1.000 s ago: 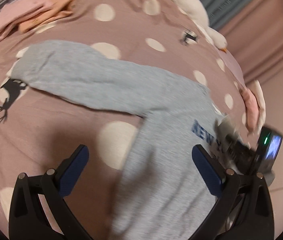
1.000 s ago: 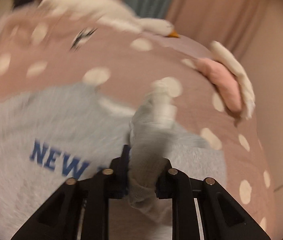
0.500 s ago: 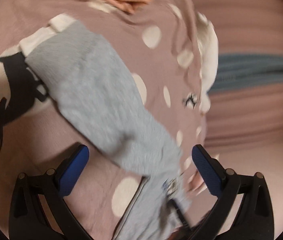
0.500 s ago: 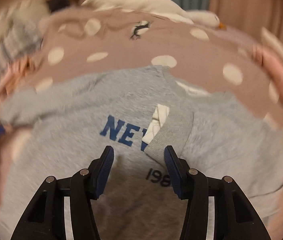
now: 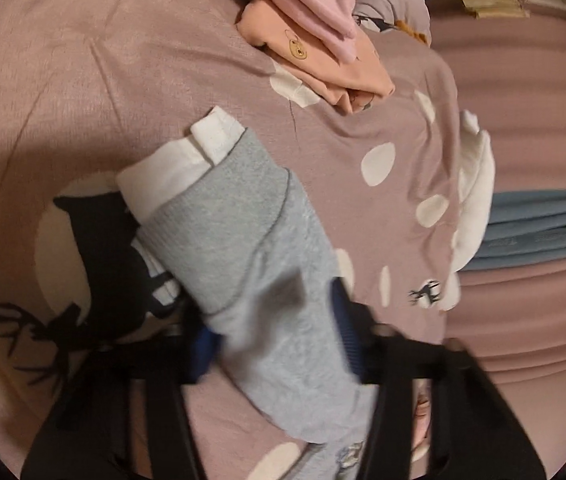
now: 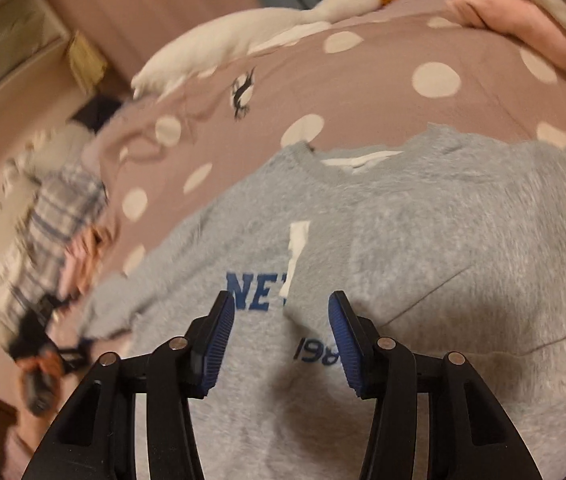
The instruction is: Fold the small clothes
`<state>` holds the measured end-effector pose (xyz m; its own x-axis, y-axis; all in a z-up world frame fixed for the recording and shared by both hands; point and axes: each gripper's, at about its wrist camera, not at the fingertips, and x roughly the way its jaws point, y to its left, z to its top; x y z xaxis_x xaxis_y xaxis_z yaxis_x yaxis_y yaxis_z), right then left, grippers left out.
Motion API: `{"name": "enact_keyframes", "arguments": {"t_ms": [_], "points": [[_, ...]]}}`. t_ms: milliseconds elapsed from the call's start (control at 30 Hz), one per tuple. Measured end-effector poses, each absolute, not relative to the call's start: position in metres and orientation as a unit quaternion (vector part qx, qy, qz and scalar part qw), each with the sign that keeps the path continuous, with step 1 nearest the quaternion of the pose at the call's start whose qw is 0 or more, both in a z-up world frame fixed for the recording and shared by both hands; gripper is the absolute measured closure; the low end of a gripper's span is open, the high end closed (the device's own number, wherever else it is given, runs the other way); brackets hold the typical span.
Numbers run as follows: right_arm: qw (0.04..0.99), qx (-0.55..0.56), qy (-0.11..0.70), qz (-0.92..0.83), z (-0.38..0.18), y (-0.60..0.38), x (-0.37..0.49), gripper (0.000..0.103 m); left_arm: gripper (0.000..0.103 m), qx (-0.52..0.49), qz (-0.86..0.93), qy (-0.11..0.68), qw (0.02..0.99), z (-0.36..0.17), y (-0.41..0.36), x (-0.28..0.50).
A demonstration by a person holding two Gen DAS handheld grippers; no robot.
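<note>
A grey sweatshirt (image 6: 423, 240) with blue lettering lies face up on the dotted bedspread (image 5: 63, 80). One sleeve is folded across its chest, white cuff (image 6: 297, 248) over the letters. My right gripper (image 6: 281, 320) hovers open just above the chest, nothing between its fingers. In the left wrist view the other sleeve (image 5: 243, 240) stretches away to a white inner cuff (image 5: 175, 160). My left gripper (image 5: 273, 336) is closing its jaws across that sleeve a little below the cuff, and both blue pads touch the fabric.
A pile of pink and orange clothes (image 5: 323, 32) sits beyond the sleeve's cuff. A white goose plush (image 6: 243, 36) and a pink pillow (image 6: 515, 20) lie at the bed's far side. Plaid cloth (image 6: 55, 216) lies at the left edge.
My left gripper rolled, slid along the sleeve toward the cuff and closed from wide open onto it. My right gripper let go of the other sleeve, left it on the chest, and drew back.
</note>
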<state>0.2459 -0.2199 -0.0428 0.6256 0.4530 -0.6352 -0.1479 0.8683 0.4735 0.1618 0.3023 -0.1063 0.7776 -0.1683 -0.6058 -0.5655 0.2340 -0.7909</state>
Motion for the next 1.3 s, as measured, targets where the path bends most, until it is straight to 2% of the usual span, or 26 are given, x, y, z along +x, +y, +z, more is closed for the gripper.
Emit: {"name": "enact_keyframes", "arguments": {"t_ms": [133,167,267,367,467,567,700,867,967,1000,1033,1100,1167,1300], "points": [[0.883,0.179,0.402,0.164,-0.049,-0.208,0.255,0.056,0.095,-0.583,0.136,0.318,0.735,-0.105,0.303,0.164],[0.881,0.172,0.409,0.164,-0.053,-0.205,0.257,0.06,0.096,-0.576,0.139,0.32,0.74,-0.105,0.303,0.164],[0.874,0.152,0.435,0.156,-0.069,-0.195,0.265,0.067,0.098,-0.537,0.13,0.321,0.769,-0.09,0.298,0.162],[0.871,0.167,0.432,0.164,-0.065,-0.197,0.265,0.067,0.098,-0.452,0.101,0.318,0.827,-0.048,0.271,0.172],[0.869,0.184,0.43,0.162,-0.057,-0.207,0.261,0.067,0.098,-0.343,0.057,0.307,0.886,0.004,0.216,0.183],[0.872,0.198,0.425,0.144,-0.049,-0.223,0.253,0.067,0.098,-0.275,0.006,0.297,0.914,0.033,0.157,0.19],[0.864,0.245,0.415,0.144,-0.044,-0.249,0.243,0.067,0.098,-0.214,-0.066,0.316,0.922,0.037,0.069,0.205],[0.86,0.285,0.404,0.13,-0.045,-0.273,0.234,0.067,0.096,-0.15,-0.135,0.38,0.903,0.002,-0.033,0.219],[0.854,0.316,0.398,0.111,-0.05,-0.295,0.23,0.066,0.091,-0.121,-0.176,0.417,0.884,-0.021,-0.073,0.224],[0.85,0.325,0.399,0.11,-0.052,-0.3,0.23,0.065,0.079,-0.119,-0.19,0.429,0.875,-0.026,-0.081,0.225],[0.848,0.329,0.401,0.111,-0.054,-0.302,0.229,0.065,0.056,-0.119,-0.208,0.446,0.862,-0.034,-0.087,0.226],[0.844,0.335,0.401,0.12,-0.055,-0.303,0.228,0.065,0.03,-0.114,-0.219,0.451,0.858,-0.036,-0.089,0.219],[0.841,0.339,0.401,0.132,-0.056,-0.299,0.23,0.065,0.032,-0.107,-0.213,0.429,0.871,-0.03,-0.077,0.211],[0.83,0.341,0.408,0.168,-0.059,-0.278,0.243,0.065,0.026,-0.138,-0.181,0.414,0.881,-0.022,-0.031,0.201]]}}
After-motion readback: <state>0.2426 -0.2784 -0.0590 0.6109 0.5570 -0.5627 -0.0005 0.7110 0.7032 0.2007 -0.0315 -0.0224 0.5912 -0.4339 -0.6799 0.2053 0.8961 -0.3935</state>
